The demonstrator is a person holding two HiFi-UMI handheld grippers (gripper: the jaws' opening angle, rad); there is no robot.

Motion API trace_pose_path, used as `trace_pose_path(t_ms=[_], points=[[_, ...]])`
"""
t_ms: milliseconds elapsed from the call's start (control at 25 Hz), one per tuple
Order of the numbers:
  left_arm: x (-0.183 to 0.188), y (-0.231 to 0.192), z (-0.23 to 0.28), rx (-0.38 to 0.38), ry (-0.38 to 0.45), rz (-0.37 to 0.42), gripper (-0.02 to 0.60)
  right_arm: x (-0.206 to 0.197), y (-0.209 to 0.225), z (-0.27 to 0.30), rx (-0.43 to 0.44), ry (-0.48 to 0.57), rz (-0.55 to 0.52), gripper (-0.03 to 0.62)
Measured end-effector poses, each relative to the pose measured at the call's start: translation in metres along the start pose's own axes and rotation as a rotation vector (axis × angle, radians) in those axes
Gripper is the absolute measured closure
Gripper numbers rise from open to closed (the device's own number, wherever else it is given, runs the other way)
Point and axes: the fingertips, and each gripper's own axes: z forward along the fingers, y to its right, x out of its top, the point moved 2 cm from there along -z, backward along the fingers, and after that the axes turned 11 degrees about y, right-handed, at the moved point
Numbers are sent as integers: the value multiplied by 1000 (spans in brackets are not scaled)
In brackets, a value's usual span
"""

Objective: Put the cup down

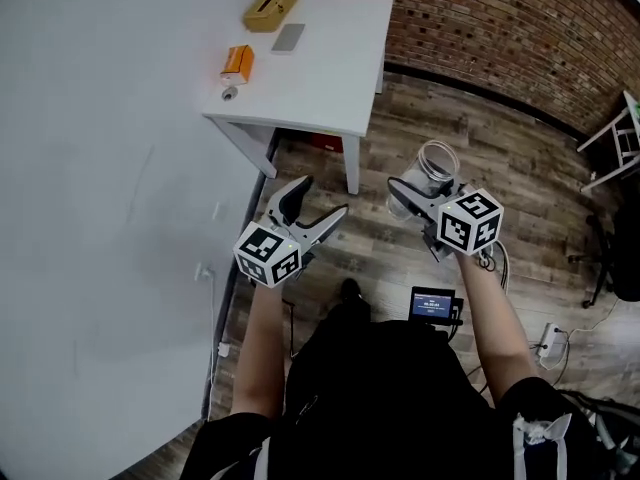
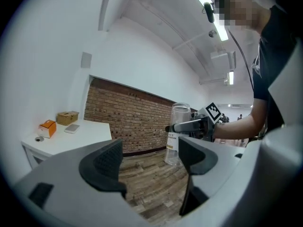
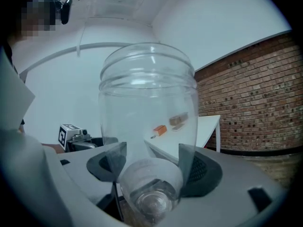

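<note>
**A:** What does the right gripper [image 3: 151, 167] have?

**B:** It is clenched on the cup [image 3: 149, 108]; its two jaws press the clear wall low down, one on each side; the cup hangs in the air over the wooden floor [image 1: 400, 258], touching nothing else.

**A:** And its long axis?

**B:** Close to upright; seen from the left gripper view the mouth is at 12 o'clock and the base at 6; nothing shows inside it, only a label on its side.

**A:** The left gripper [image 1: 320, 198]?

**B:** Released; the jaws stand apart with only floor between them; it hangs just beside the right one, at its 9 o'clock in the head view.

**A:** Where would the cup go?

**B:** My guess is the white tabletop [image 1: 320, 78]; in the head view it lies at about 11 o'clock from the cup and well apart from it; the left gripper is the nearer to it, yet the right one carries the load; so the cup has to cross to the tabletop with its base kept low.

**A:** Is there room?

**B:** The near half is bare; a tan box [image 1: 271, 5], a grey flat thing [image 1: 289, 37] and an orange box [image 1: 237, 63] sit along the far and left edges; whether the boxes hold anything I cannot tell.
</note>
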Motion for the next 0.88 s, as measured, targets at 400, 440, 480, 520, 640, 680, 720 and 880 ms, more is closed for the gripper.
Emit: trace_pose_path(t_ms=[400,440,480,520,640,680,720,880], points=[[6,-84,26,-9,8,-41,209,11,26,79,-11,-30,-12,252],[6,-89,30,-10,7,-44,209,13,30,84,-11,-30,-12,252],[6,-94,34,-9,8,-47,209,14,34,90,-10,-30,-12,253],[6,-99,37,-5,9,-50,209,15,39,95,-8,-30,-11,253],[3,-116,50,7,2,-49,209,14,55,114,9,-33,-3,253],[1,-121,55,12,-3,-46,209,14,61,122,17,-34,-1,253],[1,-128,61,19,-6,-44,209,14,68,130,27,-34,2,253],[2,-164,89,57,-9,-46,209,22,102,176,72,-28,13,253]])
